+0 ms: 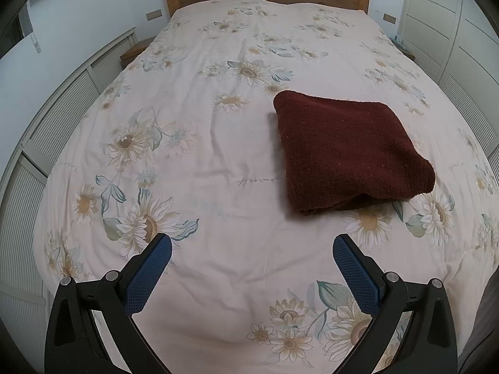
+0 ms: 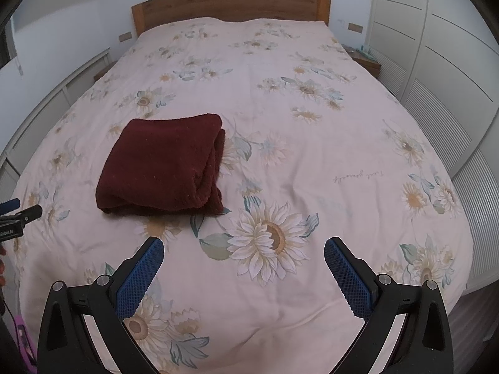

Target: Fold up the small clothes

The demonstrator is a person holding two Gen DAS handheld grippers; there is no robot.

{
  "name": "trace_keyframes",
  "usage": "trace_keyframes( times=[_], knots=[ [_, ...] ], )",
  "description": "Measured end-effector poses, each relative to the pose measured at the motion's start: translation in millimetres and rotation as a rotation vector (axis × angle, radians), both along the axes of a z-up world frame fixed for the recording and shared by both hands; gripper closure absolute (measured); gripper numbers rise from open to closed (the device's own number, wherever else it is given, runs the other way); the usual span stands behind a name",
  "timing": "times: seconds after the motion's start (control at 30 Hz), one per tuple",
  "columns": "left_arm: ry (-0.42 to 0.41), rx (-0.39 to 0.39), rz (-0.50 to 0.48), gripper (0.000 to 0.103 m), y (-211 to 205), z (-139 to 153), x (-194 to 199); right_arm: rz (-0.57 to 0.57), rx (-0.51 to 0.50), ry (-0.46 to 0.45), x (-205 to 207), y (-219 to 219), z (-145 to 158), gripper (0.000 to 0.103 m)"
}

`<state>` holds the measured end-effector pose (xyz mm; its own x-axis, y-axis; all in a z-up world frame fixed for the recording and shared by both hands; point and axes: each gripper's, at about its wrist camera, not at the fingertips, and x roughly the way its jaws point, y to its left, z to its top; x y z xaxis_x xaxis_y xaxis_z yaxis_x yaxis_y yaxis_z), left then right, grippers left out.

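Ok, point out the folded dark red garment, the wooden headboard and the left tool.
folded dark red garment [image 1: 346, 152]: left wrist view, middle of its top layer.
wooden headboard [image 2: 230, 3]: right wrist view, centre of the panel.
left tool [image 1: 252, 251]: left wrist view, midway between its blue-padded fingertips, wide apart.

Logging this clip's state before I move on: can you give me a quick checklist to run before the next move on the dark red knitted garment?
1. Dark red knitted garment lies folded in a compact stack: ok.
2. Garment rests wholly on the floral bedspread, away from its edges: ok.
3. Left claw open, holding nothing: ok.
4. Right claw open, holding nothing: ok.
5. Both claws clear of the garment, not touching it: ok.
6. Layers aligned on the garment's far side: cannot tell, hidden.
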<state>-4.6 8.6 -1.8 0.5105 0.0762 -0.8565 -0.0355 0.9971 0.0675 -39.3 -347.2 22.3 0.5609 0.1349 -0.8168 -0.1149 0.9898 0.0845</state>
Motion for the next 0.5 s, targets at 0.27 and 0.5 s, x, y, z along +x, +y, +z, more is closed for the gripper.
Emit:
trace_keyframes(
  times=[0.27,0.5],
  knots=[
    [0.011,0.004,-0.004,0.001,-2.1,-1.9,0.2,0.006,-0.005,0.008,-0.3,-0.2,-2.6,0.0],
    [0.008,0.008,-0.011,0.001,-4.5,-2.2,0.8,0.011,-0.01,0.01,0.4,-0.4,-2.7,0.0]
  ],
)
